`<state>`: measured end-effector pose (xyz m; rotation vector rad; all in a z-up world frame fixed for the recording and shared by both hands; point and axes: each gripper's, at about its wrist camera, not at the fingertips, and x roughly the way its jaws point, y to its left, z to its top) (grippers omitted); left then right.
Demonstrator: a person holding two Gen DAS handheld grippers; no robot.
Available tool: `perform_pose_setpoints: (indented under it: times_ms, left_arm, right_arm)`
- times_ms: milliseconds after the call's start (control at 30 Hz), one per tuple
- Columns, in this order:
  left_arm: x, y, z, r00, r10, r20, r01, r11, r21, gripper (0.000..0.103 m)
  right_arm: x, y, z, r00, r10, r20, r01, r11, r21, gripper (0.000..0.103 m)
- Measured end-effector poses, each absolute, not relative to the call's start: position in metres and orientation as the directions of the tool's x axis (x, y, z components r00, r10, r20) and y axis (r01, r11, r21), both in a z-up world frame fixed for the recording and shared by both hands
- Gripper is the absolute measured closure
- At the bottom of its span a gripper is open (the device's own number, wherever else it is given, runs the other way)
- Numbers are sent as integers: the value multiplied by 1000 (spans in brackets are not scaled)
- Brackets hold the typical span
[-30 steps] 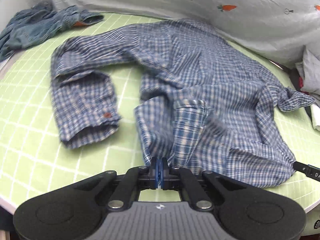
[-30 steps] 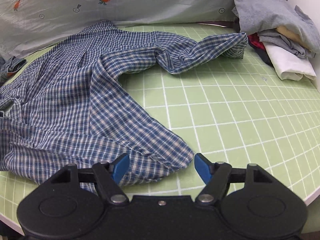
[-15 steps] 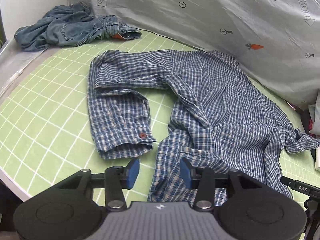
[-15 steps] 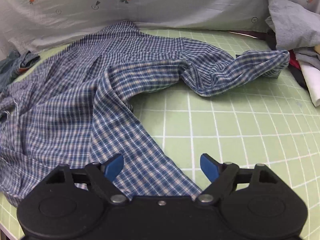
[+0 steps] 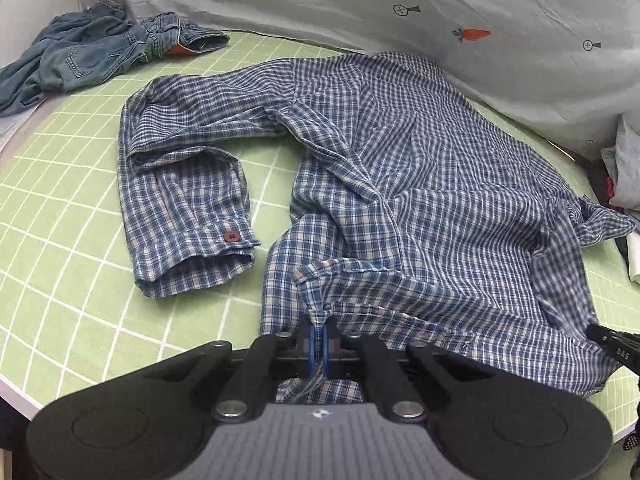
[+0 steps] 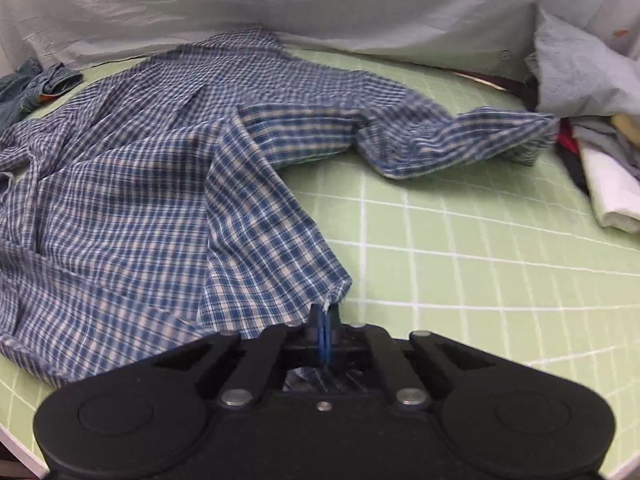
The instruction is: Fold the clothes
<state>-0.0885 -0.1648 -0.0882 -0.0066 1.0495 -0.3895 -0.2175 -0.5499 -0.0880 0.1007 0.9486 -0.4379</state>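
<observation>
A blue and white plaid shirt (image 5: 420, 184) lies spread and rumpled on the green gridded mat (image 5: 72, 248). My left gripper (image 5: 319, 334) is shut on the shirt's near hem at a bunched fold. One sleeve with a red cuff button (image 5: 231, 236) lies folded back at the left. In the right wrist view the same shirt (image 6: 132, 200) fills the left half, and my right gripper (image 6: 325, 330) is shut on its near hem corner. The other sleeve (image 6: 460, 140) trails to the right.
A heap of denim clothes (image 5: 88, 52) lies at the mat's far left. A pile of grey, white and red garments (image 6: 592, 128) sits at the right edge. A pale printed sheet (image 5: 400, 12) rises behind the mat. The mat's near edge (image 5: 24, 384) is close.
Half a second ago both grippers were open over the shirt's hem. Both have since shut on the hem, and the fabric is pinched and slightly lifted at each grip.
</observation>
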Motion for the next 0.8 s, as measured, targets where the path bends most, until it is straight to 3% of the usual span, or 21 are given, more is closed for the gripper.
perform_pose_setpoints:
  times_ms: [100, 267, 400, 467, 633, 800]
  left_arm:
    - [-95, -153, -94, 410, -308, -859, 294, 936, -195, 99]
    - [-96, -136, -102, 378, -299, -876, 197, 951, -239, 88]
    - [-90, -128, -80, 456, -293, -840, 141, 956, -257, 77]
    - [-85, -129, -67, 499, -286, -818, 138, 958, -251, 69]
    - [-73, -153, -53, 528, -308, -791, 216, 950, -226, 51]
    - [-68, -210, -73, 443, -304, -843, 342, 927, -154, 47]
  right_arm:
    - [-251, -554, -88, 430, -361, -827, 480, 868, -129, 102]
    - [-268, -553, -108, 361, -335, -870, 479, 867, -135, 99]
    - [-265, -554, -98, 393, -357, -848, 488, 862, -137, 67]
    - [-262, -556, -94, 416, -346, -841, 482, 868, -118, 64]
    - [-254, -550, -94, 436, -346, -831, 473, 873, -115, 42]
    - [-249, -545, -99, 429, -337, -838, 455, 882, -121, 31]
